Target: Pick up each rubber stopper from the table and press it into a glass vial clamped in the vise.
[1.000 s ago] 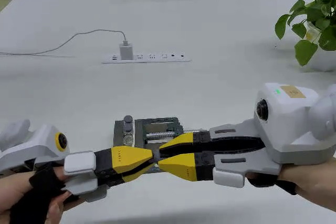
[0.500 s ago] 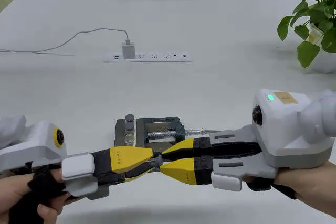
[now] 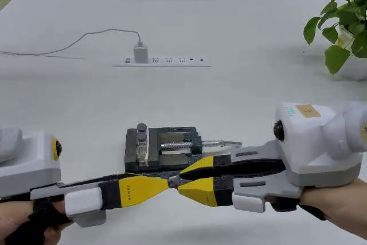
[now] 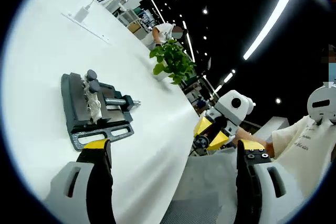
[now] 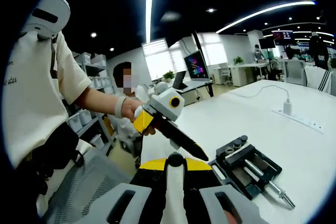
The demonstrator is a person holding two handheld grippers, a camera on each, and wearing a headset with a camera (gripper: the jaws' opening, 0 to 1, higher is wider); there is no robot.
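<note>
A dark vise (image 3: pixel 172 148) sits on the white table and clamps a row of glass vials (image 3: pixel 140 152). The two far vials carry dark stoppers (image 3: pixel 141 129). Just in front of the vise, my right gripper (image 3: pixel 175 181) comes in from the right. Its yellow jaws are shut on a small dark rubber stopper (image 5: pixel 176 159). My left gripper (image 3: pixel 150 187) reaches in from the left, tip to tip with the right one. In the left gripper view its fingers (image 4: pixel 97 149) stand wide open around nothing, with the vise (image 4: pixel 79 108) ahead on the left. The vise (image 5: pixel 247 163) lies right of the right gripper's jaws.
A white power strip (image 3: pixel 162 61) with a charger and cable lies at the back of the table. A potted plant (image 3: pixel 344 15) stands at the far right. Bare table surrounds the vise. The table's front edge is close under both grippers.
Both grippers have drawn back toward me off the vise, which now shows whole. The left gripper has dropped lower and turned. The tips still meet.
</note>
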